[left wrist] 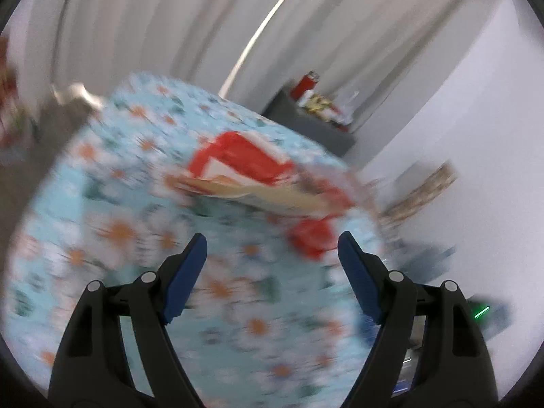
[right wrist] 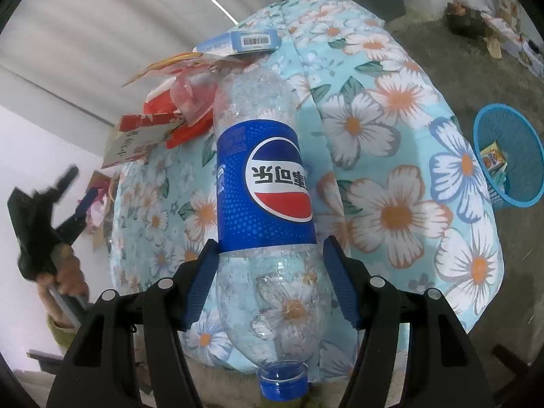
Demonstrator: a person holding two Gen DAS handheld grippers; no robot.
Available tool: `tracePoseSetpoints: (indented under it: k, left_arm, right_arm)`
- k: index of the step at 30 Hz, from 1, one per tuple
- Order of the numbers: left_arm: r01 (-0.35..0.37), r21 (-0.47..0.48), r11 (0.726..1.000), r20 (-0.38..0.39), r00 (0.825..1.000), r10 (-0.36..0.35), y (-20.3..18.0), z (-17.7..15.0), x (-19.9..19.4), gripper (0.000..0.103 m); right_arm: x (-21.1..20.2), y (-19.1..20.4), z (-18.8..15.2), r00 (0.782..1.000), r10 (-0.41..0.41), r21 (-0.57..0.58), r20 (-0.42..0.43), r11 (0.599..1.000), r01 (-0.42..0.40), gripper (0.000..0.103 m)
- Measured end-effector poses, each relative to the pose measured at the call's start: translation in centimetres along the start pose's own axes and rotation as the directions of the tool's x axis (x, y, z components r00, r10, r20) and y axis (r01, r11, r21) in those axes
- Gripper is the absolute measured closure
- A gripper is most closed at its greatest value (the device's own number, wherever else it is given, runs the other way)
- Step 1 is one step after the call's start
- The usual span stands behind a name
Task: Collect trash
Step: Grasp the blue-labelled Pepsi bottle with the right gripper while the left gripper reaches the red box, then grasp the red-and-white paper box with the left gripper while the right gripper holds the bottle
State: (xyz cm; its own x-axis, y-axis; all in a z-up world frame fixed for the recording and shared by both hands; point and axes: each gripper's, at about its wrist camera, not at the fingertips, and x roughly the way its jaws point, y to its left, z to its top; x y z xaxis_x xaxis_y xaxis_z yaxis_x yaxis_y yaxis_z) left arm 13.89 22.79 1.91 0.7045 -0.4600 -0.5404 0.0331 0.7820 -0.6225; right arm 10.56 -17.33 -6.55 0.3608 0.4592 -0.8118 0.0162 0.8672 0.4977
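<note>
Between our right gripper [right wrist: 270, 277] fingers lies the bottle [right wrist: 263, 183], an empty clear one with a blue label, cap towards us and base pointing away. It rests on the floral cloth [right wrist: 391, 156] that covers the table. Both blue pads sit against the bottle's sides just below the label, so we judge it gripped, though whether the hold is firm enough to lift we cannot say.

We judge the step in hand to be picking up this bottle. Next comes lifting it clear and carrying it to the blue basket [right wrist: 510, 156], which stands on the floor to the right of the table and already holds a small packet. That calls for a steady squeeze, since the thin plastic may buckle or slip.

Beyond the bottle's base lies more trash: red cartons [right wrist: 153, 122], a crumpled clear cup [right wrist: 190, 95] and a light blue box [right wrist: 251, 42] with a barcode, all near the far edge of the cloth.

Our left gripper [left wrist: 272, 241] hangs over the same cloth with its jaws wide apart and nothing between them. Its view is blurred, but a red carton [left wrist: 238, 159] lies ahead of the fingertips, apart from them, and looks like its next target.
</note>
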Motion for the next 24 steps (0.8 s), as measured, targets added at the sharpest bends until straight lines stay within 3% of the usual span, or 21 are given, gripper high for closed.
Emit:
tracePoseSetpoints:
  k: [3, 8, 11, 15, 18, 20, 24]
  left_arm:
    - [0.133, -0.176, 0.975, -0.016, 0.99, -0.138, 1.1, 1.1, 1.4, 0.028]
    - [0.153, -0.418, 0.896, -0.038, 0.982, -0.186, 3.1, 2.0, 4.7, 0.028]
    - [0.152, -0.476, 0.866, -0.014, 0.983, -0.181, 3.7, 2.2, 5.8, 0.028]
    - [0.044, -0.484, 0.874, -0.033, 0.997, -0.068, 4.1, 2.3, 7.7, 0.032]
    - [0.003, -0.48, 0.877, -0.047, 0.998, -0.03, 4.4, 1.8, 8.8, 0.047]
    - [-0.009, -0.473, 0.881, -0.047, 0.999, -0.016, 4.7, 1.6, 9.0, 0.067]
    - [-0.005, -0.479, 0.878, -0.039, 0.999, -0.016, 5.6, 0.9, 8.5, 0.084]
  right_arm:
    - [-0.2, 0.0, -0.2, 1.0, -0.001, -0.003, 0.005, 1.0, 0.001, 0.041]
    - [-0.3, 0.0, -0.2, 1.0, 0.002, -0.001, 0.009, 1.0, -0.002, 0.041]
    - [-0.3, 0.0, -0.2, 1.0, 0.004, 0.001, 0.008, 1.0, -0.004, 0.041]
    - [-0.4, -0.2, -0.3, 1.0, 0.016, 0.009, 0.009, 1.0, -0.016, 0.041]
    - [-0.4, -0.2, -0.4, 1.0, 0.021, 0.014, 0.013, 1.0, -0.021, 0.041]
    - [-0.3, -0.3, -0.4, 1.0, 0.023, 0.016, 0.014, 1.0, -0.023, 0.041]
    - [-0.3, -0.1, -0.4, 1.0, 0.018, 0.013, 0.016, 1.0, -0.018, 0.041]
